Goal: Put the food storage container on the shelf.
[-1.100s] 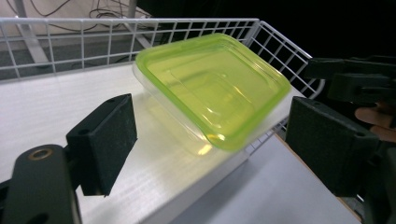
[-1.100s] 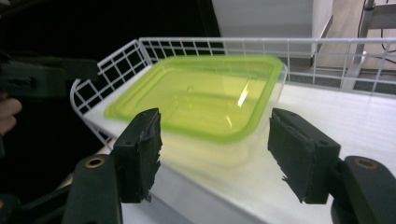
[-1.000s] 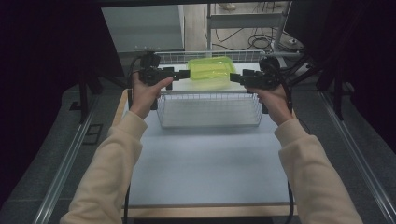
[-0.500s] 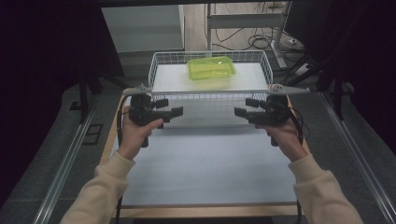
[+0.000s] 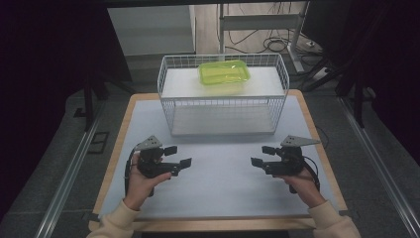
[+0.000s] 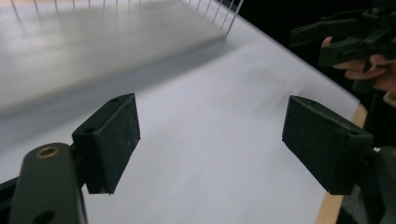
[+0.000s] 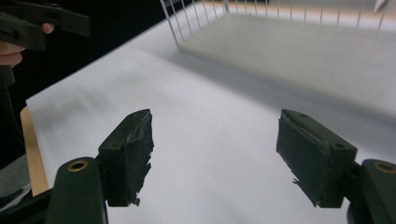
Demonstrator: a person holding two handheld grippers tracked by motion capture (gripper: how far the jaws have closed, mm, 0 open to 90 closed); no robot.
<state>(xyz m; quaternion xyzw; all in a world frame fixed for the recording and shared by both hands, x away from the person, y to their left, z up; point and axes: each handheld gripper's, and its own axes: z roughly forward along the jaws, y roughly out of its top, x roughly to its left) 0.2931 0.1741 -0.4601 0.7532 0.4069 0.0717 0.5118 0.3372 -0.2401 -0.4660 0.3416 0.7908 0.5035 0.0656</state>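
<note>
**Both hand-held grippers empty, container in the basket**

On the white surface [image 5: 218, 183], near your edge, you hold the left hand-held gripper [image 5: 179, 155] and the right hand-held gripper [image 5: 263, 155] facing each other, well apart, with bare surface between them. Your left hand [image 5: 141, 179] and right hand [image 5: 299, 182] come in from the bottom of the high view, sleeves just showing.

Your left hand-held gripper is released: in the left gripper view its two black pads [image 6: 112, 140] stand wide, with nothing but white surface between them. Your right hand-held gripper is released too; its jaws have just been opening, and in the right gripper view the worn pads [image 7: 133, 154] stand wide with nothing between them. Each gripper view also catches the other hand-held gripper off at the side, held by fingers.

Beyond both hand-held grippers, towards the far edge of the surface, stands the white wire basket [image 5: 223, 106]. The yellow-green container [image 5: 224, 72] sits inside it, towards the back and roughly in the middle, on the pale floor of the basket. It is well apart from both hand-held grippers, and neither touches the basket. The basket's near wall shows blurred at the top of both gripper views.
</note>
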